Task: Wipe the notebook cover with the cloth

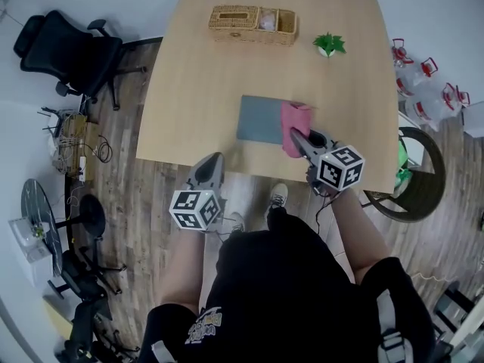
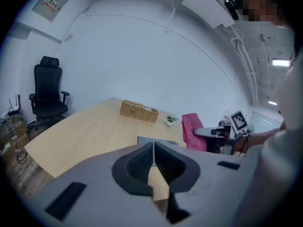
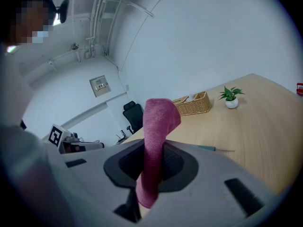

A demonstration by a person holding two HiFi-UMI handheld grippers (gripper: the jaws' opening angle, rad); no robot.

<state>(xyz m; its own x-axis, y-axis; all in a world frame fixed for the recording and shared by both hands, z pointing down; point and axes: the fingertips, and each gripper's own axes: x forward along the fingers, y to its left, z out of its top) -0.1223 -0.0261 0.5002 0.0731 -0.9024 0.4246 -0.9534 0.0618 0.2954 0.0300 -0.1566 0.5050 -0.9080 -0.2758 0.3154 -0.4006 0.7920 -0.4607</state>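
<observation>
While the right gripper [image 1: 296, 138] clamps the pink cloth [image 1: 295, 119] between its jaws, the cloth's free end droops over the right end of the grey notebook [image 1: 257, 119]; the notebook lies flat near the front edge of the wooden table [image 1: 189, 82]; the left gripper [image 1: 213, 159] is clenched on nothing, just off that edge; a wicker basket [image 1: 242, 25] and a potted plant [image 1: 329, 45] stand farther back.

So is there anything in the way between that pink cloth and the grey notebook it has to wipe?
Nothing visible. The right gripper is clamped on the cloth, which hangs at the right edge of the notebook; the rest of the cover is bare. The basket and plant stand far back on the table.
</observation>
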